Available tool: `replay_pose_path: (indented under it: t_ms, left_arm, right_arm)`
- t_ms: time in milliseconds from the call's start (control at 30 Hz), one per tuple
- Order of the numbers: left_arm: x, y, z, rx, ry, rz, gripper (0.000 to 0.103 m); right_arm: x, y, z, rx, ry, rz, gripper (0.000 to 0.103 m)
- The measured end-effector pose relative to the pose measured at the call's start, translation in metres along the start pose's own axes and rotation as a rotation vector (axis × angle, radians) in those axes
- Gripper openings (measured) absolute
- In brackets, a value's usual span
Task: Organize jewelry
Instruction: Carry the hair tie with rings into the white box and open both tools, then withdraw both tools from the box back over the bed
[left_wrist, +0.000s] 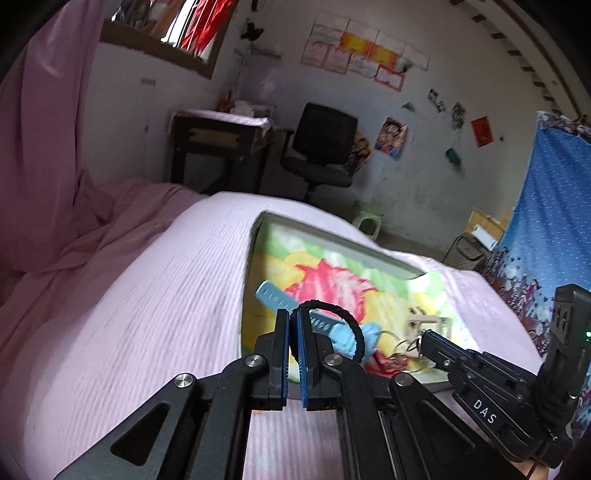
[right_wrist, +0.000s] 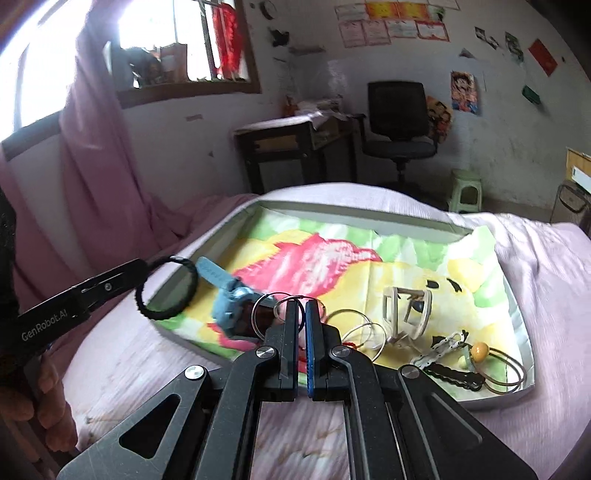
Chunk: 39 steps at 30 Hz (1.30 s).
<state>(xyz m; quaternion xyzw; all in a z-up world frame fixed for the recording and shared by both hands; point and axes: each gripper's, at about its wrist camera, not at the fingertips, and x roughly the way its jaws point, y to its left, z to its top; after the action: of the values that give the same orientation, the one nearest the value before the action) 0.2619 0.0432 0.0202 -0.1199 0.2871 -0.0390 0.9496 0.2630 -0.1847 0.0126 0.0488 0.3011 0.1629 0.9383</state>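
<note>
Jewelry sorting: left gripper (left_wrist: 293, 334) jaws pinch the black braided band (right_wrist: 166, 288) above the tray's (right_wrist: 406, 218) left edge, right gripper (right_wrist: 301, 314) jaws clamp a silver ring (right_wrist: 291, 301), both lifted clear.

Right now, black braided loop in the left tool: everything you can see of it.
The black braided loop is a closed ring of dark, textured cord, like a hair tie or bracelet. It holds a round shape and hangs free in the air, pinched at one edge by the left tool, above the near-left corner of the tray. It sits beside the blue watch; whether they touch is unclear.
</note>
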Motion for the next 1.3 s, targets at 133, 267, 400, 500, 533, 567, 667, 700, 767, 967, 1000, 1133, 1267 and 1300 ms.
replay_pose_path:
  t_ms: [133, 267, 400, 500, 533, 567, 667, 700, 767, 967, 1000, 1133, 1267, 1300]
  left_arm:
    - [0.009, 0.002, -0.005, -0.001, 0.035, 0.012, 0.005]
    - [0.016, 0.003, -0.006, -0.003, 0.059, 0.018, 0.005]
    - [0.021, 0.0, -0.005, 0.005, 0.086, 0.019, 0.005]
    - [0.023, -0.001, -0.005, 0.011, 0.101, 0.028, 0.006]
    - [0.023, -0.002, -0.005, 0.011, 0.105, 0.031, 0.006]
    - [0.024, -0.002, -0.005, 0.011, 0.107, 0.033, 0.006]
    - [0.025, -0.004, -0.004, 0.02, 0.117, 0.039, 0.006]
    - [0.025, -0.005, -0.004, 0.026, 0.121, 0.041, 0.006]
    - [0.026, -0.005, -0.004, 0.033, 0.125, 0.045, 0.006]
    - [0.024, -0.005, -0.004, 0.04, 0.128, 0.038, 0.009]
    - [0.023, -0.006, -0.004, 0.043, 0.127, 0.035, 0.01]
    - [0.015, -0.009, -0.006, 0.053, 0.112, 0.021, 0.022]
    - [0.006, -0.013, -0.007, 0.06, 0.091, 0.026, 0.037]
    - [0.003, -0.012, -0.008, 0.06, 0.081, 0.031, 0.039]
  right_arm:
    - [0.013, 0.001, -0.005, -0.003, 0.033, -0.021, 0.003]
    - [0.02, 0.004, -0.008, -0.011, 0.059, -0.037, 0.003]
    - [0.024, 0.006, -0.009, -0.022, 0.078, -0.051, 0.003]
    - [0.026, 0.008, -0.01, -0.031, 0.09, -0.057, 0.004]
    - [0.026, 0.008, -0.01, -0.034, 0.095, -0.059, 0.004]
    - [0.027, 0.009, -0.01, -0.036, 0.101, -0.06, 0.004]
    - [0.029, 0.01, -0.012, -0.042, 0.112, -0.063, 0.004]
    - [0.029, 0.01, -0.012, -0.044, 0.113, -0.063, 0.004]
    - [0.029, 0.01, -0.012, -0.045, 0.113, -0.065, 0.004]
    - [0.021, 0.009, -0.013, -0.042, 0.091, -0.065, 0.016]
    - [0.019, 0.008, -0.013, -0.041, 0.084, -0.065, 0.02]
    - [0.007, 0.007, -0.014, -0.038, 0.045, -0.073, 0.03]
    - [-0.008, 0.004, -0.014, -0.031, -0.004, -0.083, 0.037]
    - [-0.013, 0.002, -0.015, -0.028, -0.019, -0.086, 0.038]
